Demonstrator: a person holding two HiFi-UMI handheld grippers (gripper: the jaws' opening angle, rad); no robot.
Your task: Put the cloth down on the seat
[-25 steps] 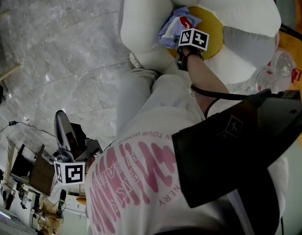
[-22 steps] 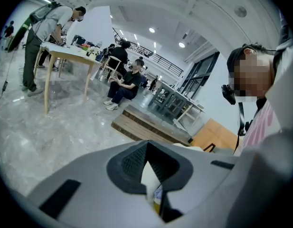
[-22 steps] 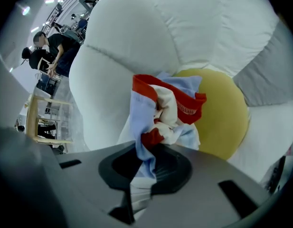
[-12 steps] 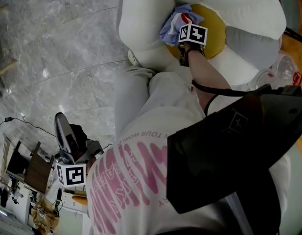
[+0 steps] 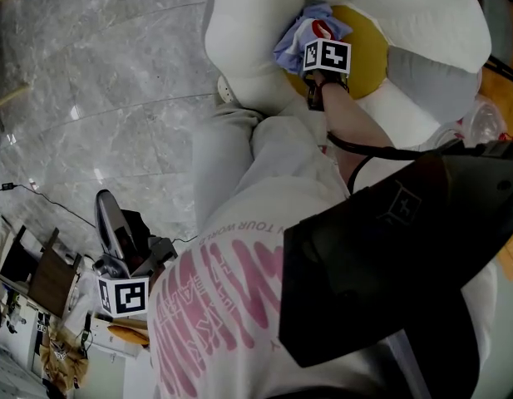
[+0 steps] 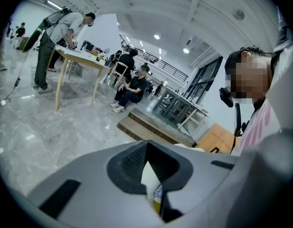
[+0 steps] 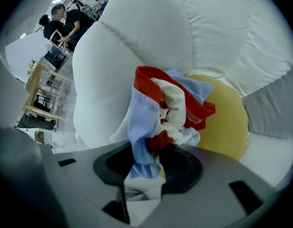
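Note:
A blue, white and red cloth (image 5: 291, 44) lies bunched on the yellow seat cushion (image 5: 366, 52) of a white padded armchair (image 5: 248, 48). My right gripper (image 5: 310, 40) reaches down to it, its marker cube just behind. In the right gripper view the cloth (image 7: 160, 108) rises from between the jaws of the right gripper (image 7: 144, 175) and leans over the yellow cushion (image 7: 224, 122). Those jaws are opening, with the cloth's lower end still in the gap. My left gripper (image 5: 115, 231) hangs low at the person's left side, away from the chair, and the left gripper (image 6: 148, 179) holds nothing.
A grey cushion (image 5: 431, 73) lies on the chair's right. A clear plastic container (image 5: 480, 123) sits on the wooden floor beside it. Grey marble floor (image 5: 98, 73) spreads to the left. Clutter (image 5: 40, 281) lies at lower left. People stand at a table (image 6: 75, 56) far off.
The right gripper and cloth have shifted slightly up and right onto the yellow cushion. The left gripper has barely moved.

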